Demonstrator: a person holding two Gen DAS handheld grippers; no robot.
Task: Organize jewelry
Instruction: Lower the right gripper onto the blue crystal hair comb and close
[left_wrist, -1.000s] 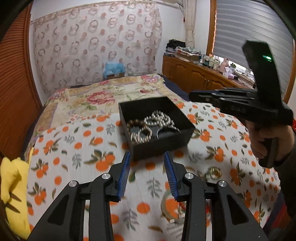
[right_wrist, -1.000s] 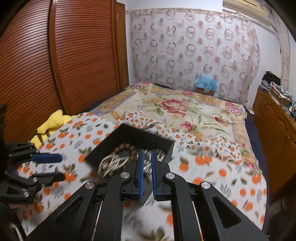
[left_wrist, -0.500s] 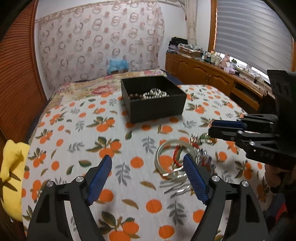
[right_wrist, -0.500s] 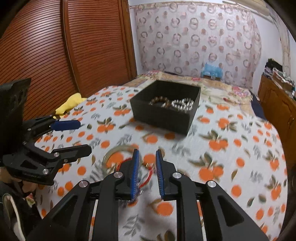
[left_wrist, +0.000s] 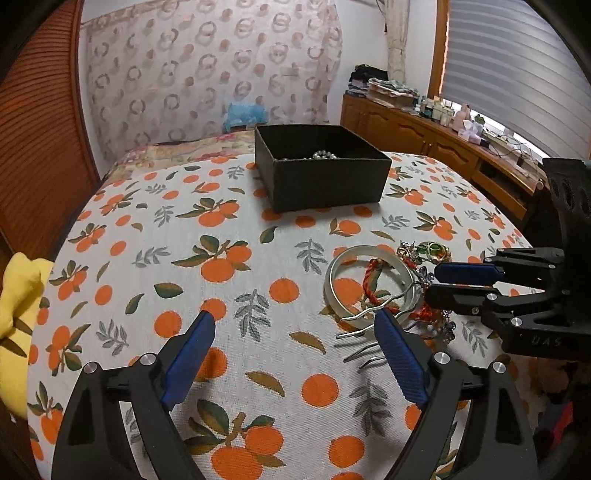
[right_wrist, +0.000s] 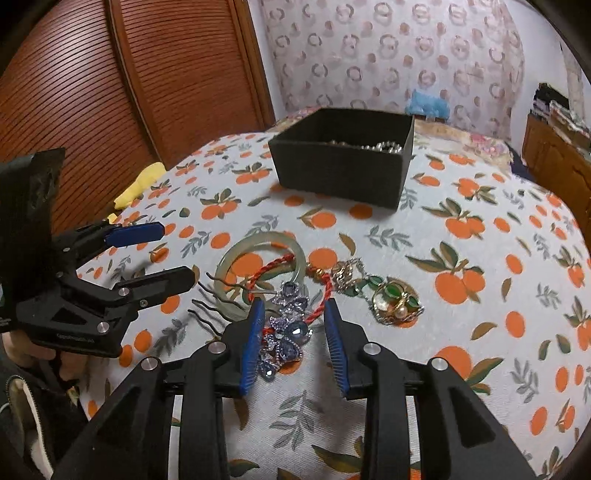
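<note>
A black open box (left_wrist: 325, 173) (right_wrist: 343, 162) with beaded bracelets inside stands on the orange-print cloth. Nearer lies a heap of jewelry: a pale jade bangle (right_wrist: 258, 273) (left_wrist: 365, 284), a red braided cord (right_wrist: 325, 291), a blue crystal hair comb (right_wrist: 288, 328), a green-and-gold brooch (right_wrist: 395, 299) and metal hairpins (left_wrist: 365, 332). My right gripper (right_wrist: 295, 325) is open, its fingers either side of the blue crystal comb. My left gripper (left_wrist: 295, 339) is wide open and empty, low over the cloth just left of the bangle.
A yellow cloth (left_wrist: 14, 317) lies at the left edge of the bed. A wooden slatted wardrobe (right_wrist: 129, 81) stands to the left, a wooden cabinet with clutter (left_wrist: 424, 125) to the right. A patterned curtain hangs behind.
Both grippers have drawn back from the box and come down to the jewelry heap. The left has opened wide; the right has opened around the blue crystal comb.
</note>
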